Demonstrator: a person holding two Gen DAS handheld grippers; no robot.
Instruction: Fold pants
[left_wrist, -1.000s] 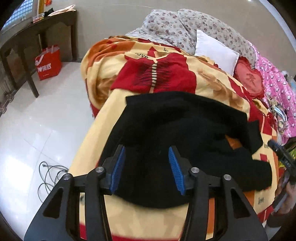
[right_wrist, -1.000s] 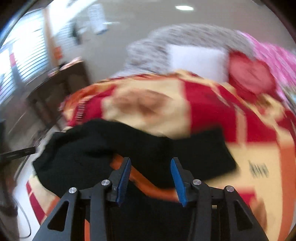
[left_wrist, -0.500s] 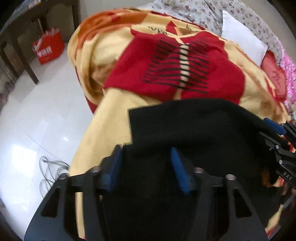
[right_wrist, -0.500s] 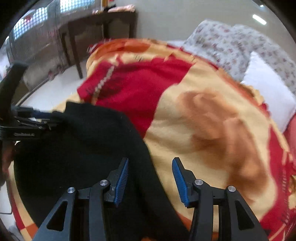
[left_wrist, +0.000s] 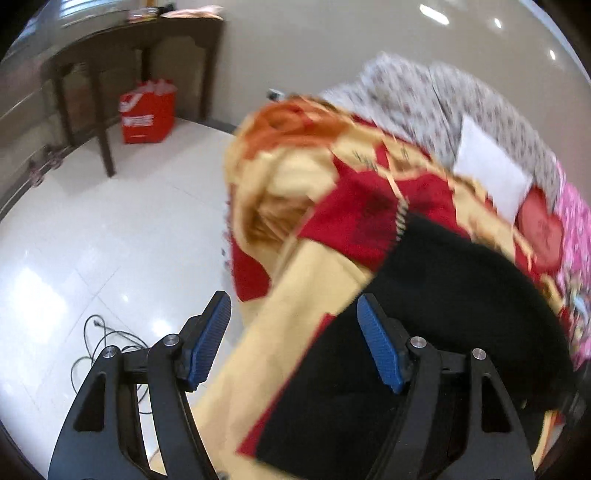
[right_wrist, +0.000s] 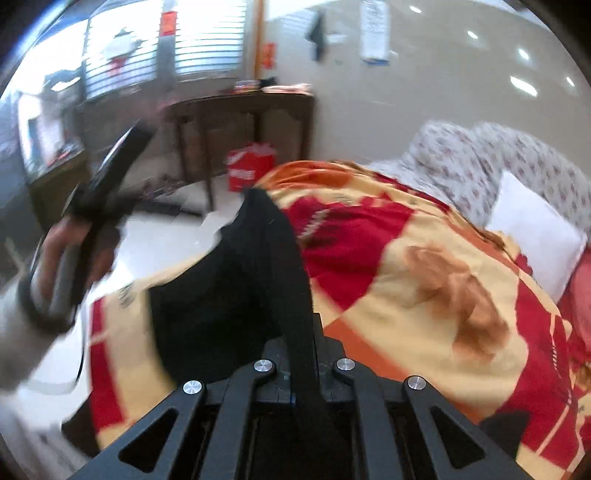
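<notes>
The black pants (left_wrist: 424, 306) lie on a red, yellow and orange blanket (left_wrist: 314, 192) on the bed. In the left wrist view my left gripper (left_wrist: 293, 339) is open and empty above the blanket's left edge, with the pants to its right. In the right wrist view my right gripper (right_wrist: 301, 354) is shut on a fold of the pants (right_wrist: 266, 258) and lifts it into a ridge. The left gripper also shows in the right wrist view (right_wrist: 92, 206), held in a hand at the left.
A dark wooden table (left_wrist: 122, 48) and a red bag (left_wrist: 147, 114) stand on the white tiled floor (left_wrist: 92, 236) left of the bed. A cable (left_wrist: 107, 343) lies on the floor. Floral pillows (left_wrist: 443, 107) and a white pillow (left_wrist: 487, 170) lie at the bed's head.
My right gripper has closed on the pants and raised a fold. My left gripper has drawn back off the pants to the bed's left edge and stays open.
</notes>
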